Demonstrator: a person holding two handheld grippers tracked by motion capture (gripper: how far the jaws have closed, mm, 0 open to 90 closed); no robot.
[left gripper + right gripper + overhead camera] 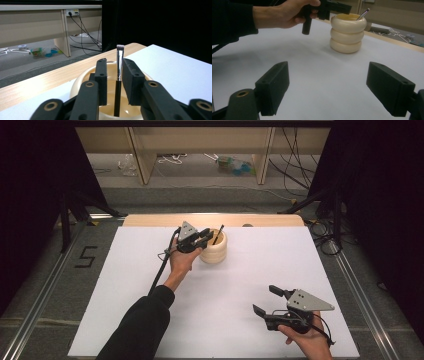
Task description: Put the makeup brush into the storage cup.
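A cream ribbed cup (214,252) stands at the back middle of the white mat. A make-up brush (218,234) with a black handle and silver ferrule leans inside it, bristles up. My left gripper (208,237) hovers over the cup's rim. In the left gripper view the brush (120,62) stands between the pads, against the right one with a gap to the left one, so the jaws (115,63) are open around it above the cup (80,82). My right gripper (265,299) rests near the front right, wide open with nothing between its fingers (274,87), facing the cup (348,32).
The white mat (150,320) covers the table, with a wooden strip (150,220) along its far edge. Metal rails run down both sides. Beyond the table are desk legs, cables and small litter on the floor (235,165).
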